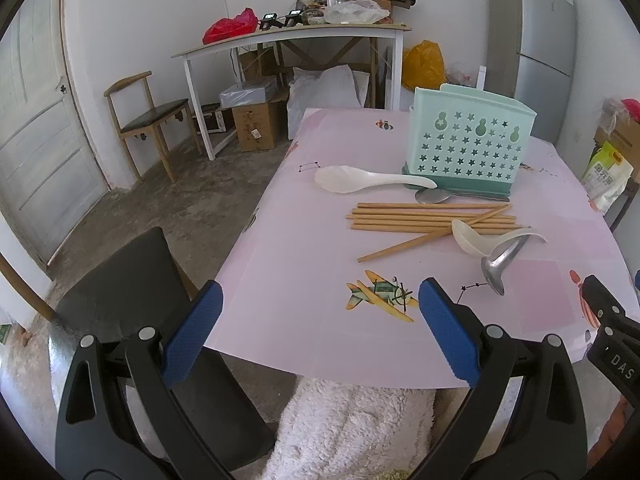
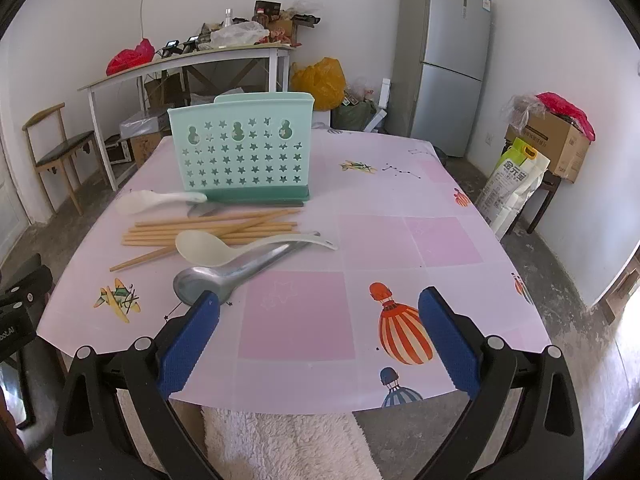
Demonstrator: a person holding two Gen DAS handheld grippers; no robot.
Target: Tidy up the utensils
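From the left wrist view, the left gripper point(image 1: 320, 300) is seen spread wide and empty above the near edge of a pink table point(image 1: 304, 344) covered in a printed cloth. A mint-green plastic utensil holder with star cutouts point(image 1: 468, 148) stands upright farther back. A white plastic rice spoon point(image 1: 360, 179) lies just in front of it, and wooden chopsticks point(image 1: 428, 218) are spread nearer, with a white ladle point(image 1: 476, 240) and a metal spoon point(image 1: 498, 268) beside them.

From the right wrist view, the right gripper point(image 2: 318, 304) is likewise seen wide apart, holding nothing, its left finger point(image 2: 188, 344) in front of the metal spoon's bowl.
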